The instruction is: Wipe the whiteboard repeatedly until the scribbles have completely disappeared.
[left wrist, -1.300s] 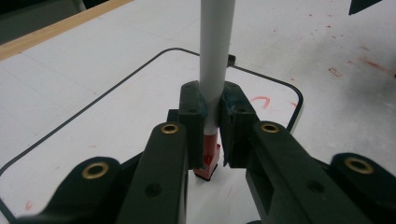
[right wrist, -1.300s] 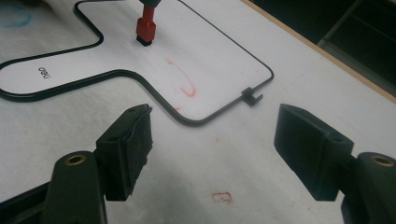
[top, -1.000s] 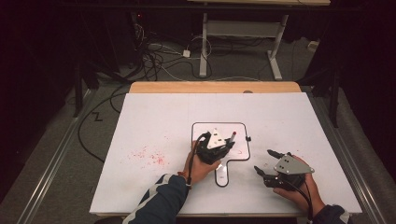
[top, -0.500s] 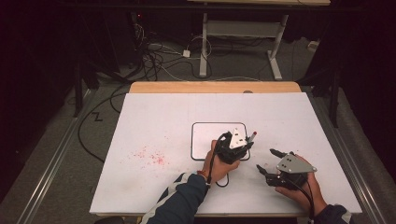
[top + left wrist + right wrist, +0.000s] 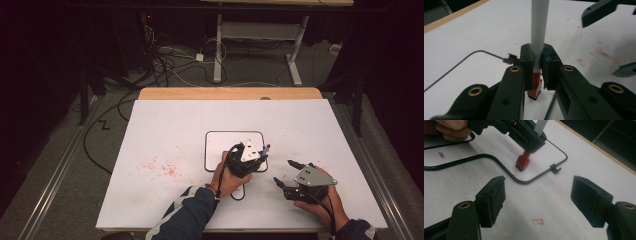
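On the white table (image 5: 150, 130), near its front edge, my left gripper (image 5: 537, 67) is squeezed tight on a stamp (image 5: 538, 30). The stamp has a long white handle and a red foot at the bottom. The foot (image 5: 523, 163) is down on the small white board (image 5: 220, 142) with the thin black rim, close to that board's right front corner. From the right gripper view I cannot tell if the foot is pressing flat or just touching.

My right gripper (image 5: 537, 200) sits near the table's front right corner, just beside the board. Its jaws are wide apart and hold nothing.

I think I am in the stamping step now. Red marks (image 5: 160, 169) are already on the table toward its left side, and one small red box mark (image 5: 538, 222) lies between my right jaws.

Next I would push the stamp straight down, then lift it straight up so the mark does not smear. The right gripper could hold the board steady.
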`<action>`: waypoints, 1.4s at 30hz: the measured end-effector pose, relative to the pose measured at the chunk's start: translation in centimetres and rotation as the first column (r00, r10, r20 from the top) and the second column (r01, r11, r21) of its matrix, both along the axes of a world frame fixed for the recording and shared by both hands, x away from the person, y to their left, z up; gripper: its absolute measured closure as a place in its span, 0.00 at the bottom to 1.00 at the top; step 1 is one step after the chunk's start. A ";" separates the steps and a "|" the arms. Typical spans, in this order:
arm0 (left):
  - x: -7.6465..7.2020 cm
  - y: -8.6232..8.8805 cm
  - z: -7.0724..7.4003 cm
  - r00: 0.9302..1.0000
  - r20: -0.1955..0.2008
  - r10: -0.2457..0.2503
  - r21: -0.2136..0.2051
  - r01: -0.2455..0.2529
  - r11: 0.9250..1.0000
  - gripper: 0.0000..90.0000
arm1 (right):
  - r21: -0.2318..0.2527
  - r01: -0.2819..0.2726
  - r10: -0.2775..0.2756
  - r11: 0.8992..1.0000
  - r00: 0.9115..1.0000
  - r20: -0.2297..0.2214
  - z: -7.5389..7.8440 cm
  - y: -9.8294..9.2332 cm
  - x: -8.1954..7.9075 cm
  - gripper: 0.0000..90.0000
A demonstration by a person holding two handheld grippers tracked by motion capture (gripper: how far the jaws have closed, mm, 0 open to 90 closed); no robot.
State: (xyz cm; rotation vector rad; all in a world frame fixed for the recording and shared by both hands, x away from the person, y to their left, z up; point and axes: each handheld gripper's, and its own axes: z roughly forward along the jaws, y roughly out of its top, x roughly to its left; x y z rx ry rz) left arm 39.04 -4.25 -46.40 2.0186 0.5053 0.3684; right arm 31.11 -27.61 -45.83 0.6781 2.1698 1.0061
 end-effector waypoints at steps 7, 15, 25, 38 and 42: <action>0.8 3.1 0.1 0.998 -0.003 0.059 0.023 -0.059 0.998 0.88 | 0.004 0.008 -0.008 1.000 1.000 0.000 0.1 -0.2 0.0 0.32; 1.1 4.7 -0.2 0.994 -0.035 0.108 -0.022 -0.109 0.994 0.88 | -0.007 0.000 0.000 1.000 1.000 -0.004 -0.1 0.1 0.0 0.32; 0.7 -0.7 -0.3 0.999 -0.017 0.044 -0.036 -0.044 0.998 0.88 | -0.010 -0.008 0.008 1.000 1.000 -0.006 -0.1 0.1 0.0 0.32; 0.8 -0.3 0.0 0.999 -0.013 0.034 -0.004 -0.034 0.999 0.88 | -0.009 -0.011 0.011 1.000 1.000 -0.003 -0.1 0.1 -0.1 0.32; 0.8 1.7 0.0 0.998 -0.027 0.058 -0.005 -0.058 0.998 0.88 | -0.006 -0.006 0.006 1.000 1.000 -0.004 0.0 0.0 -0.1 0.32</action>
